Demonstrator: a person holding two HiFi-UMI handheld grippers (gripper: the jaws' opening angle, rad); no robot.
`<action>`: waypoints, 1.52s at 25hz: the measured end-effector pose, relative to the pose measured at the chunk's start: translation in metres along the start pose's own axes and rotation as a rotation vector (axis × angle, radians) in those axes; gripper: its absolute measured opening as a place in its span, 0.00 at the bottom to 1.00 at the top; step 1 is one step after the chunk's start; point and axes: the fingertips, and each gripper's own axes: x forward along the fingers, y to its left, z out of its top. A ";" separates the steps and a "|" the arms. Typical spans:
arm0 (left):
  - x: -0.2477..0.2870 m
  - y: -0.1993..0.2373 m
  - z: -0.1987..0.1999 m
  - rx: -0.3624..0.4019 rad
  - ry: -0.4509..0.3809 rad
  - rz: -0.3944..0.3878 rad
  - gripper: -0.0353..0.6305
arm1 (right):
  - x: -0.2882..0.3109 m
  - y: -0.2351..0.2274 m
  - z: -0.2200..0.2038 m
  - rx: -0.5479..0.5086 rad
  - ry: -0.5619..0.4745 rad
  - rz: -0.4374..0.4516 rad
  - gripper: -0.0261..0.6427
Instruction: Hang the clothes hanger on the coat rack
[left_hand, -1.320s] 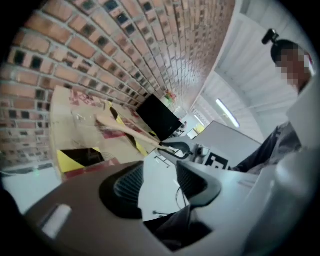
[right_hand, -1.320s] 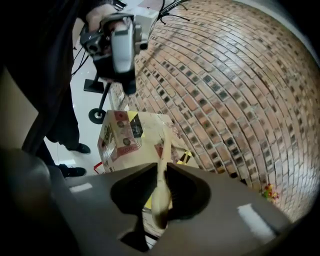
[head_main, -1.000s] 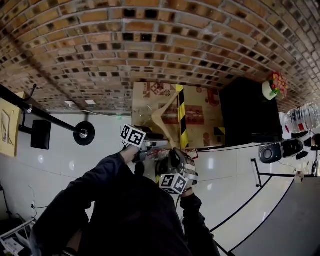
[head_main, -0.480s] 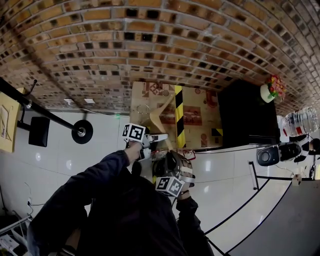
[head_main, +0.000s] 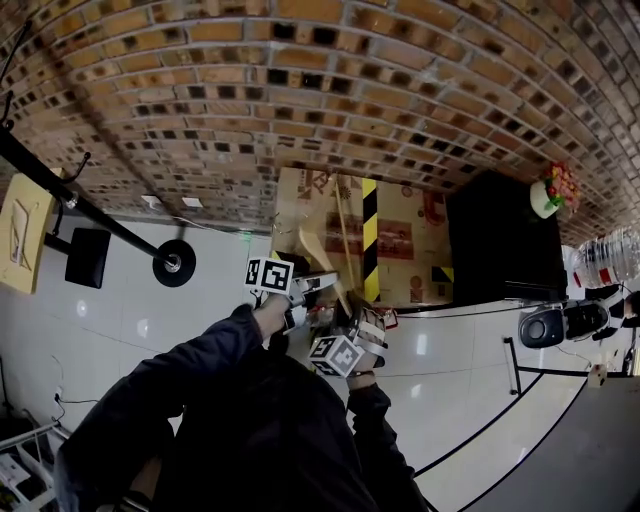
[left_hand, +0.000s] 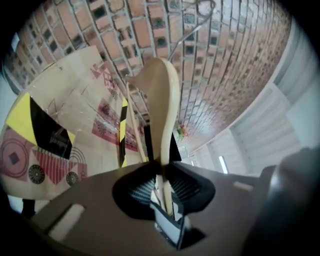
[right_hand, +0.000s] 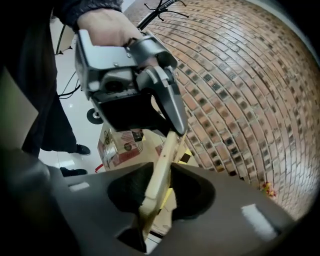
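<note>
1. The black metal coat rack (head_main: 110, 222) is a slim round pole on a flat disc base, standing on the glossy white tiled floor (head_main: 120, 310). In the head view it lies at about 9 o'clock from both claws and well apart from them. Its top runs out of the picture toward 10 o'clock.
2. Your left claw (head_main: 322, 281) is clamped tight on the hanger, pads pressed to the wood. It is the hand nearer the rack, so the carry looks to be its job.
3. The pale, smooth wooden clothes hanger (left_hand: 167, 105) has a curved, rounded shoulder and a thin bent steel-wire hook (left_hand: 197, 22). Its long axis runs from your left claw toward 12 o'clock, with the hook at the far end near 1 o'clock in the left gripper view. To hang it, you would likely swing that hook end toward 9 o'clock and lift it over a peg.
4. Your right claw (right_hand: 162, 167) is opening. The hanger's straight wooden arm passes between its jaws, with a gap on each side, so the pads do not grip.
</note>
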 end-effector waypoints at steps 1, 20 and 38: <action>-0.001 -0.004 -0.002 0.012 -0.008 0.010 0.17 | 0.002 -0.002 0.000 0.007 -0.001 0.001 0.19; -0.136 -0.066 0.039 0.302 -0.274 0.041 0.26 | -0.031 -0.015 0.142 0.194 -0.496 0.371 0.11; -0.364 -0.067 0.019 0.367 -0.656 0.296 0.28 | -0.019 0.047 0.321 0.368 -0.632 0.889 0.11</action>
